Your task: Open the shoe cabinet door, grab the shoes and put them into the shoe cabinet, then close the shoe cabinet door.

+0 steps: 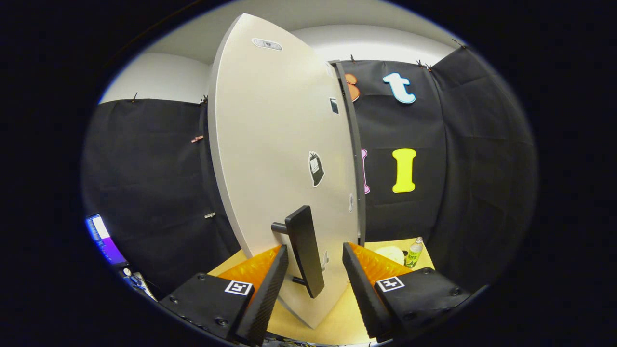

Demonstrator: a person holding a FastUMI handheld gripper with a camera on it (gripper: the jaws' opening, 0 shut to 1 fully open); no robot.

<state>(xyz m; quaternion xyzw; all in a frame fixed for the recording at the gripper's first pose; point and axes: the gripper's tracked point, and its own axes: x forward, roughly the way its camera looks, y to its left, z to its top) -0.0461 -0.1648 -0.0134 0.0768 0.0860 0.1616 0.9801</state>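
Gripper-mounted fisheye, facing cabinet door (279, 159) close-up

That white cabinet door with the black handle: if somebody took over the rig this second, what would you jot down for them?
Claw: open, its two fingers either side of the black handle, not pressing on it.
Shoe cabinet door: white, swung partly open, seen nearly edge-on; I cannot see inside the cabinet.
Beyond the fingers, on the yellow table: a green bottle and a pale object I cannot identify.
Done: door seems partly opened.
Left: finish opening it, put the shoes inside, close the door.
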